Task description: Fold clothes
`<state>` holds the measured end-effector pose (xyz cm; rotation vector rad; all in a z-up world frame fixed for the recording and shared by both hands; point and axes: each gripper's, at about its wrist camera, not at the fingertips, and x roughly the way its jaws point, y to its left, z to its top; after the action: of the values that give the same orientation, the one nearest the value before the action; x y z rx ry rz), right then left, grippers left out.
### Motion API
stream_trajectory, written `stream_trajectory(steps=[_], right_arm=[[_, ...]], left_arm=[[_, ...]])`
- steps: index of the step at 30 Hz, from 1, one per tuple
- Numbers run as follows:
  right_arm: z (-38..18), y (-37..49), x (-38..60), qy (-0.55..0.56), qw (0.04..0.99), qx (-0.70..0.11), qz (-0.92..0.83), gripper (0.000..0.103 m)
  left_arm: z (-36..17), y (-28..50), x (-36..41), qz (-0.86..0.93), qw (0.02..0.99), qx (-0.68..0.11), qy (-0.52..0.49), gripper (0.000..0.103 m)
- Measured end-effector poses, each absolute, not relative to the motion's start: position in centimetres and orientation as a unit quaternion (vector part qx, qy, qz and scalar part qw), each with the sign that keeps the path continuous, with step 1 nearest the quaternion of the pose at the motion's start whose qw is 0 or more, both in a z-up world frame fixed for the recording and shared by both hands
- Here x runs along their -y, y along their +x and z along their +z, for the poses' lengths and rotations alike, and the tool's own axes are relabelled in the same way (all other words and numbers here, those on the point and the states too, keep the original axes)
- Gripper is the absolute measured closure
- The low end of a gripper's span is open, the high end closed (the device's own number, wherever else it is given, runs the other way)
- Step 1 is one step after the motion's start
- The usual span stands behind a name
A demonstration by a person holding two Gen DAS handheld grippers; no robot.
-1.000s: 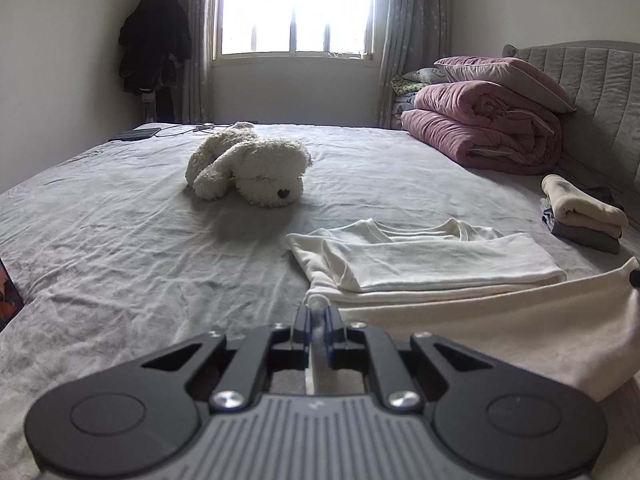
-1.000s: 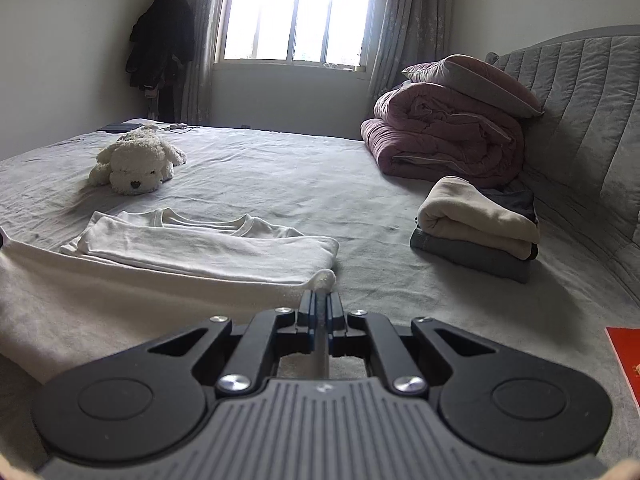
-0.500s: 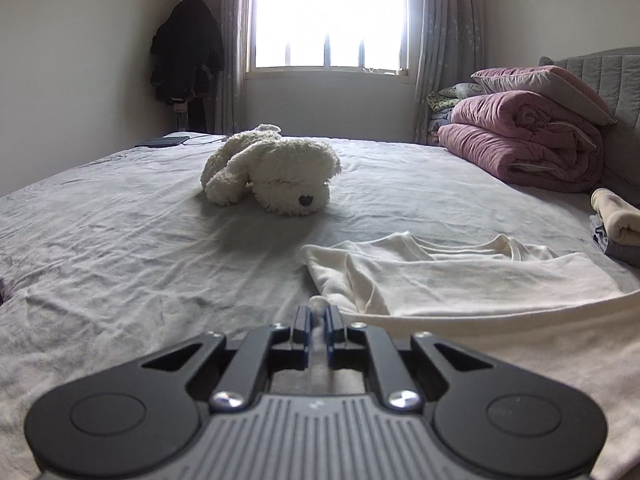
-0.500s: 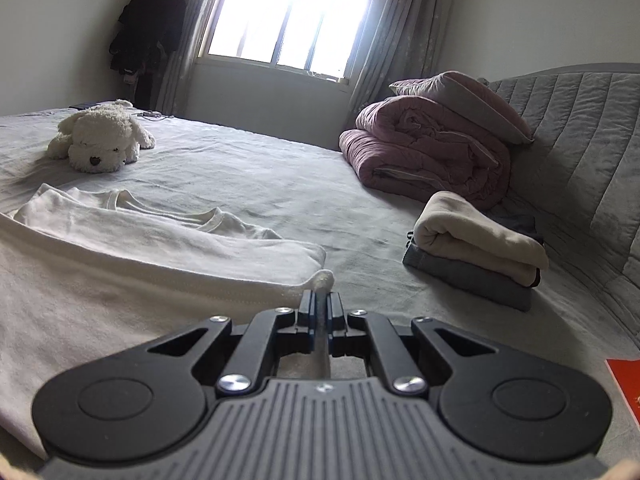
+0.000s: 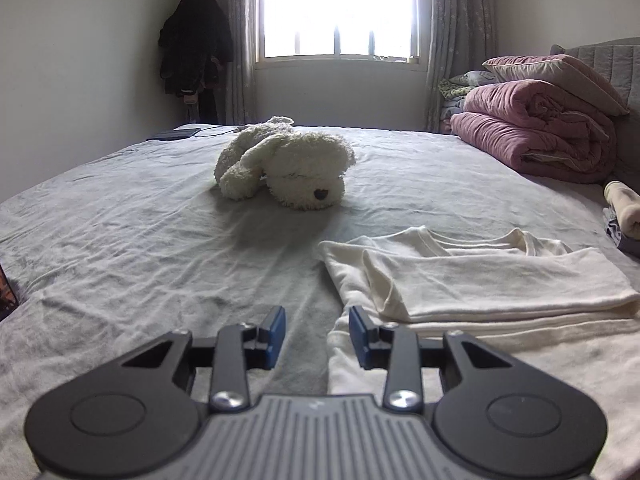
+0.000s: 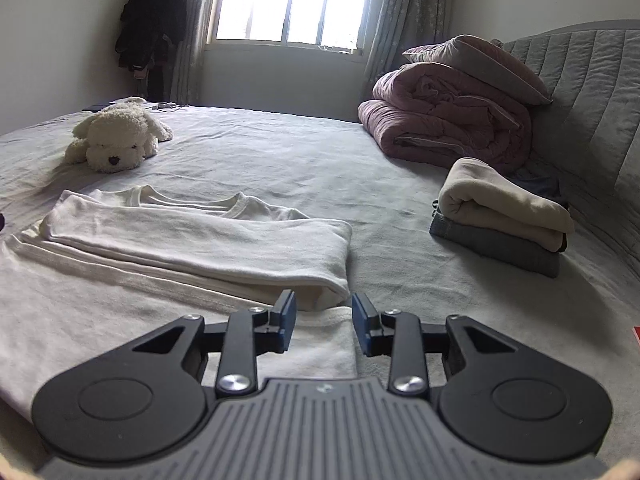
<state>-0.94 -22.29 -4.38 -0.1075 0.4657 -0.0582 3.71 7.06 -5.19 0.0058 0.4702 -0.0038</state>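
A cream long-sleeved shirt [image 5: 480, 284] lies partly folded on the grey bed sheet [image 5: 160, 248], with a folded layer on top of a wider lower layer. My left gripper [image 5: 317, 334] is open and empty, low over the shirt's left corner. In the right wrist view the same shirt [image 6: 180, 240] spreads to the left, and my right gripper [image 6: 324, 322] is open and empty over its right near corner. Both grippers rest just above the cloth edge.
A white plush dog [image 5: 288, 164] lies mid-bed. A rolled pink quilt with a pillow [image 6: 448, 120] sits by the grey headboard [image 6: 592, 92]. A stack of folded clothes [image 6: 500, 216] lies at right. A dark coat [image 5: 196, 44] hangs beside the window.
Both grippers were shut on the shirt's near edge and carried it forward; now both have opened and let the cloth go, and it lies flat on the bed.
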Motion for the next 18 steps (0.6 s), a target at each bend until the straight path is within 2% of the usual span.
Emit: stream_trajectory(steps=[3,7,14,18], right_arm=[[-4.5,-1.2,21.1,-0.050,0.968,-0.245,0.013,0.066],[-5.9,-0.7,21.3,-0.049,0.959,-0.278,0.028,0.066],[-6.3,-1.1,24.4,-0.047,0.953,-0.298,-0.007,0.066],[-5.2,-2.4,24.6,-0.024,0.957,-0.288,0.001,0.066]], left_arm=[[-5.1,3.2,-6.0,-0.062,0.969,-0.237,0.014,0.066],[-7.0,3.5,-4.5,-0.108,0.947,-0.296,0.055,0.065],[-7.7,1.9,-6.4,-0.053,0.946,-0.282,0.149,0.063],[-6.4,0.8,-7.9,-0.049,0.955,-0.265,0.126,0.063]])
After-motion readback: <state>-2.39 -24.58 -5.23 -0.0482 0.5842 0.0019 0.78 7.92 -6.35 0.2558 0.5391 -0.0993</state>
